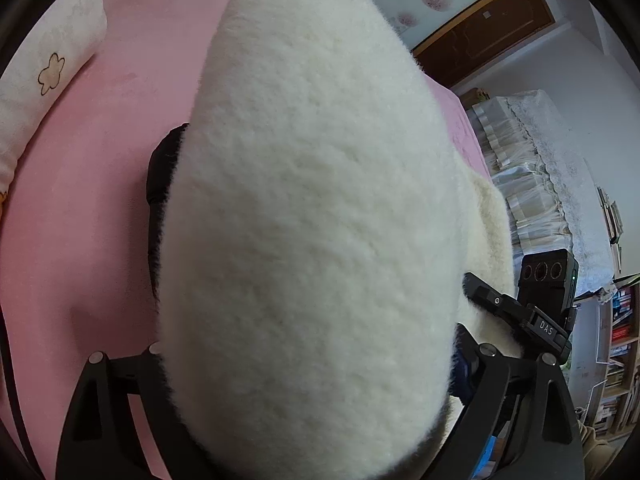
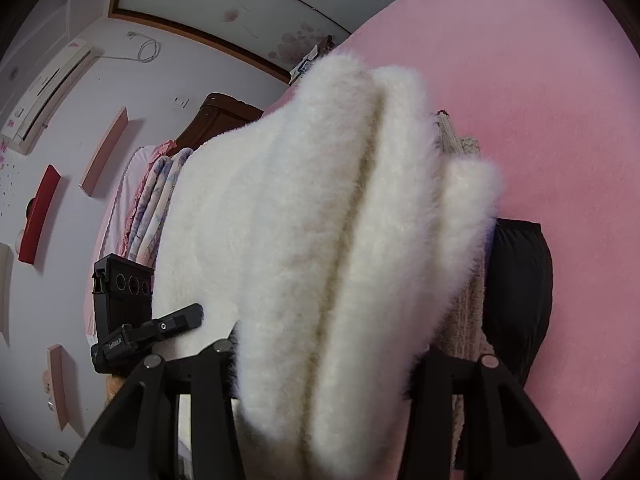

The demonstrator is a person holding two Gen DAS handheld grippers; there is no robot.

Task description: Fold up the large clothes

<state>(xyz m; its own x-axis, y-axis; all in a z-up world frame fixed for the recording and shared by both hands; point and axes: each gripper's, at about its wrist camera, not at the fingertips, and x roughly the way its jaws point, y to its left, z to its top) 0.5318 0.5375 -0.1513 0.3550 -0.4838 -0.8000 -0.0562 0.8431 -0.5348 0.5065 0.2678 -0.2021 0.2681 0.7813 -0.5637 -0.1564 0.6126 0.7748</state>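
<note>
A large white fluffy garment (image 1: 312, 216) fills the left wrist view and hangs over my left gripper (image 1: 316, 364), hiding its fingertips; the jaws look shut on it. In the right wrist view the same white garment (image 2: 320, 240) is bunched in thick folds across my right gripper (image 2: 324, 360), whose jaws also look shut on it. The right gripper's body (image 1: 532, 312) shows at the garment's right edge in the left wrist view; the left gripper's body (image 2: 132, 312) shows at left in the right wrist view. The garment is held above a pink bed (image 1: 100, 160).
A black garment (image 2: 520, 292) and a beige knit one (image 2: 460, 148) lie on the pink bed (image 2: 540, 80) under the white one. A flowered pillow (image 1: 48, 80) sits at the bed's far left. A lace-covered stack (image 1: 540, 184) and bookshelves (image 1: 620, 352) stand beside the bed.
</note>
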